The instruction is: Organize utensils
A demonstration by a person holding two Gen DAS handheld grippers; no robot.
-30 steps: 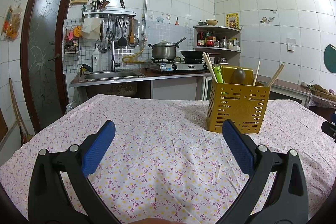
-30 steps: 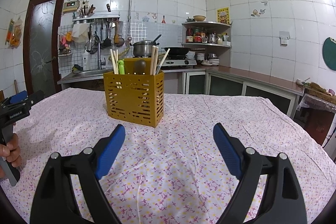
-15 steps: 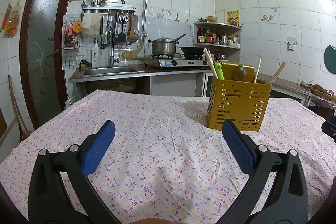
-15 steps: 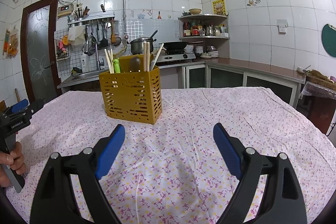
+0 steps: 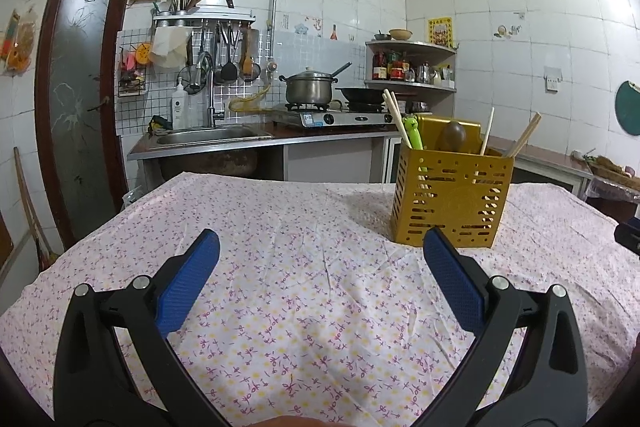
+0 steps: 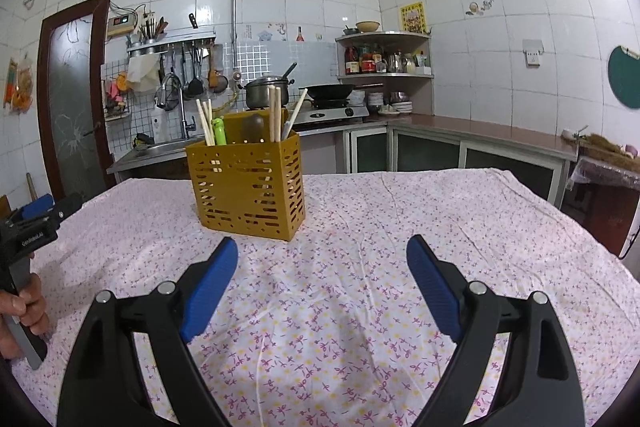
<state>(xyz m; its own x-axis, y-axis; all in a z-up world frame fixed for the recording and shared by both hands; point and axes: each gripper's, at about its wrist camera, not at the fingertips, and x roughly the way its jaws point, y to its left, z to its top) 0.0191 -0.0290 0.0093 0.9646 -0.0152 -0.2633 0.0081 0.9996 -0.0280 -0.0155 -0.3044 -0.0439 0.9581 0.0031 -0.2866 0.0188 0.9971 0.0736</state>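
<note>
A yellow slotted utensil holder (image 5: 450,203) (image 6: 250,185) stands upright on the flowered tablecloth (image 5: 304,267). Chopsticks (image 6: 274,113), a green-handled utensil (image 6: 219,133) and a dark rounded handle (image 6: 253,127) stick out of its top. My left gripper (image 5: 320,247) is open and empty, with the holder beyond its right finger. My right gripper (image 6: 322,251) is also open and empty, the holder standing beyond its left finger. The left gripper's body (image 6: 30,231) and the hand holding it show at the left edge of the right wrist view.
Behind the table run a counter with a sink (image 5: 208,135), a gas stove with a pot (image 5: 310,89) and a pan, and a corner shelf (image 6: 384,55) of jars. A door (image 5: 80,95) is at the left. The cloth (image 6: 440,211) covers the table.
Both views have shifted slightly, and the holder sits a little lower and to the right in each. Both grippers stay open and empty.
</note>
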